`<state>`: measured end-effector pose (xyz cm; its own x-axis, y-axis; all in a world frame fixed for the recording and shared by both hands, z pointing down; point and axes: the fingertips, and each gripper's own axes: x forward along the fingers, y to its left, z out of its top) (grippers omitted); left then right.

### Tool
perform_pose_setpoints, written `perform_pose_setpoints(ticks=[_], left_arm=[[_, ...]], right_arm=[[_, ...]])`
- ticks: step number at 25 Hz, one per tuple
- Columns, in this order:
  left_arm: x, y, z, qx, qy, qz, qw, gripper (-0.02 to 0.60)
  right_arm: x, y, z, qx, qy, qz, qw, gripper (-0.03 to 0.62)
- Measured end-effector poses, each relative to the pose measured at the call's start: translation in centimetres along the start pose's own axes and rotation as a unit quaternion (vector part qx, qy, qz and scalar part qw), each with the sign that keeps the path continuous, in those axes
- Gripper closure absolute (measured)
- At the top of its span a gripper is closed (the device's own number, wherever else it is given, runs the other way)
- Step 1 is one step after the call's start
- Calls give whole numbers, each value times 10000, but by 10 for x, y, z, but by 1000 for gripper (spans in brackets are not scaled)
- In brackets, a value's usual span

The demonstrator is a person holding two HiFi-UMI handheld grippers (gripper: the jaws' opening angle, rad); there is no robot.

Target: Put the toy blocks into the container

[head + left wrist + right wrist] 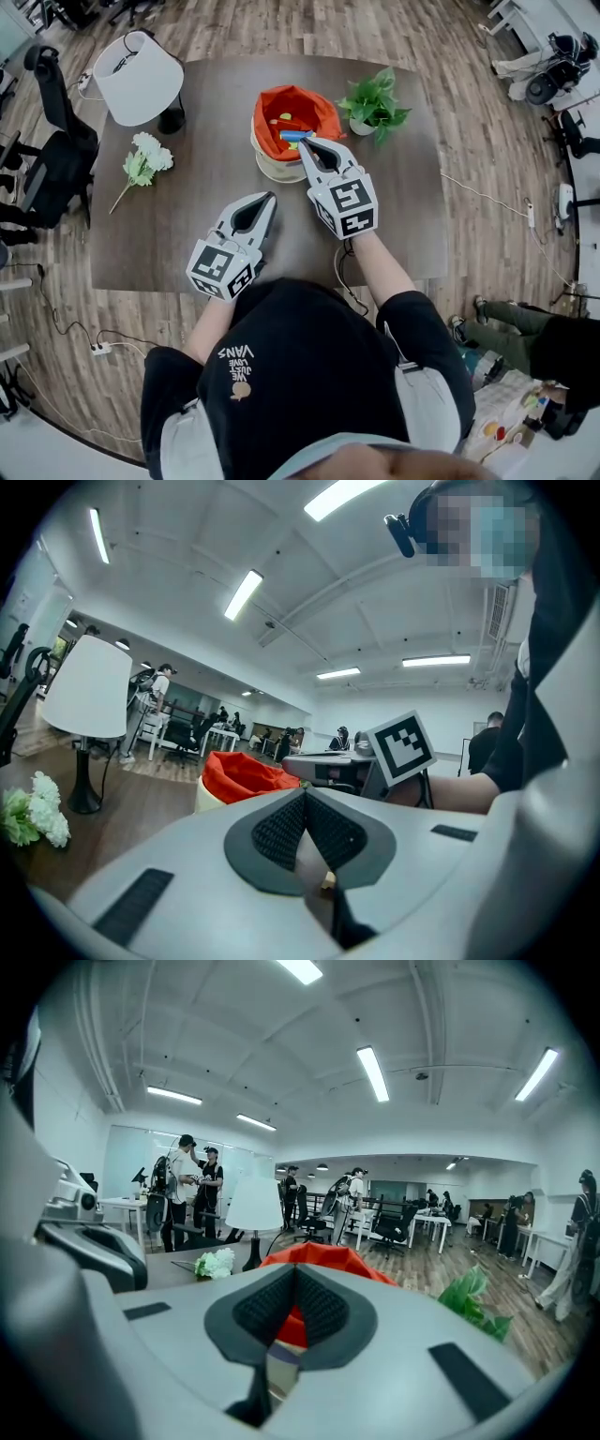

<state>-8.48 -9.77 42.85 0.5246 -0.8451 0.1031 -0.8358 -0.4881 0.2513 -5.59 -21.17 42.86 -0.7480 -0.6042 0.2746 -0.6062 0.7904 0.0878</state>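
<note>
The container point(272, 165) is a pale round basket with an orange liner, standing at the middle back of the dark table point(178, 244). Several toy blocks point(294, 134) lie inside it, blue, green and red among them. My right gripper point(307, 142) hovers at the basket's near right rim, jaws shut with nothing between them; in the right gripper view point(294, 1271) the orange liner point(323, 1258) shows just past its tips. My left gripper point(271, 197) rests lower left of the basket, also shut and empty point(303, 794). The left gripper view shows the basket point(239, 772) ahead.
A white lamp point(141, 75) stands at the table's back left, white flowers point(142, 159) lie at the left, and a potted green plant point(375, 105) stands right of the basket. Office chairs point(52, 159) stand left of the table. Cables run over the wooden floor.
</note>
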Motion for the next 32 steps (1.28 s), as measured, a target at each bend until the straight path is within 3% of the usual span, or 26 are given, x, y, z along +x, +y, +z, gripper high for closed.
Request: perform_pose_setpoints(ticks=[9,32], left_arm=[[-1,-5,2,33,-44,-71,10000,571],[8,-51,-4,99,33,-589,9982,571]], right_arm=[[-35,20,8,156,-206,64,9996,577],[-119,30,-26,525,-79,-367,9979,577]])
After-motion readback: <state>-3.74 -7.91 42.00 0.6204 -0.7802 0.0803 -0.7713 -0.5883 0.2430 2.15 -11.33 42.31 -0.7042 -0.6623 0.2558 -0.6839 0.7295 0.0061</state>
